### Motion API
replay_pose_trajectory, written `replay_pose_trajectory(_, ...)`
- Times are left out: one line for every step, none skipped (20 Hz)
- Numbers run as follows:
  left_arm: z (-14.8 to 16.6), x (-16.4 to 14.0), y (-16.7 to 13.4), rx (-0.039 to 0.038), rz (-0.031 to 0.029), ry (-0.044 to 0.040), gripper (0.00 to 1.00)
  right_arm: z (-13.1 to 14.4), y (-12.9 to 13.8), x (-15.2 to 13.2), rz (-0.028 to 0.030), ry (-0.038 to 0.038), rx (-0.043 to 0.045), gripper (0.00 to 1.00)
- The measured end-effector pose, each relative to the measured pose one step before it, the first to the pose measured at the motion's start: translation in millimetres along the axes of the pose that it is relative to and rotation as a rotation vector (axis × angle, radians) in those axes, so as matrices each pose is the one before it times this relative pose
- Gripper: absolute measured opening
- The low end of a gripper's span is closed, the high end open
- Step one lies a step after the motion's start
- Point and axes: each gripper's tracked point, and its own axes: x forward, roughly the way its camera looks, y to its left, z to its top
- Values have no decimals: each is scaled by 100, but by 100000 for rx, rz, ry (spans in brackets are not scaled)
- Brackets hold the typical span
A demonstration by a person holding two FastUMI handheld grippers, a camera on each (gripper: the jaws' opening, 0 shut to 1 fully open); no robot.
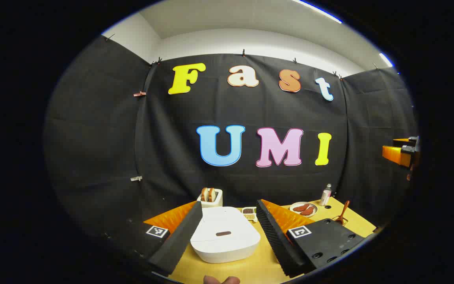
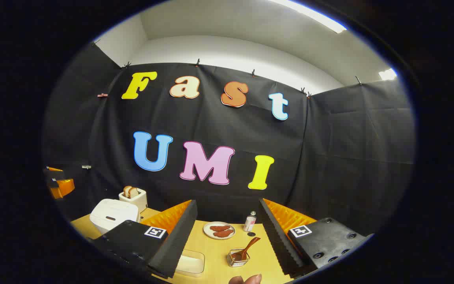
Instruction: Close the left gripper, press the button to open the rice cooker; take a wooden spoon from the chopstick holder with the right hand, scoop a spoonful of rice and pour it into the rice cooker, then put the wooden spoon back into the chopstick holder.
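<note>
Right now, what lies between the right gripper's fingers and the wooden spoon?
In the right gripper view, only bare yellow tabletop separates the open right gripper from the wooden spoon, standing in its small holder just ahead. A clear container lies left of that path.

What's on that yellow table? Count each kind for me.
Rice cooker: 1
Toaster: 1
Plate: 1
Bottle: 1
Wooden spoon: 1
Spoon holder: 1
Clear box: 1
Grain dish: 1
Total: 8

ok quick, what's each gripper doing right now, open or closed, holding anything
Left gripper: open, holding nothing, rice cooker ahead between its fingers.
Right gripper: open, holding nothing, spoon ahead.
</note>
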Motion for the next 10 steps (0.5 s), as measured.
replay_pose_trajectory(-46,-62,-17,771,-21,-152,95,-33,310,-119,587,-224,1319,97)
replay_pose_trajectory(297,-22,37,1524,-104,-779,95,-377,425,-35,847,730,1306,97)
replay_pose_trajectory(115,-90,105,1674,61,-797,95,-448,268,-46,387,1289,700,97)
replay_pose_trajectory(162,151,97,1446,33,-393,95,-432,71,-159,221,1122,345,97)
replay_pose_trajectory(-107,40,120,829,203,-12,95,-171,238,-162,490,381,78,97)
replay_pose_trajectory(72,-116,118,206,-45,24,95,15,254,-77,213,-221,-135,97)
replay_pose_trajectory(136,-70,61,-308,-90,-406,95,-99,118,-74,195,189,-51,97)
replay_pose_trajectory(101,-7,-41,-420,-226,-265,95,-337,48,-45,51,410,8,97)
replay_pose_trajectory(-132,-166,54,-309,-199,57,95,-273,-70,-32,-277,439,-117,97)
replay_pose_trajectory(93,-20,46,49,-51,-14,95,-41,-82,-80,-329,-50,-271,98)
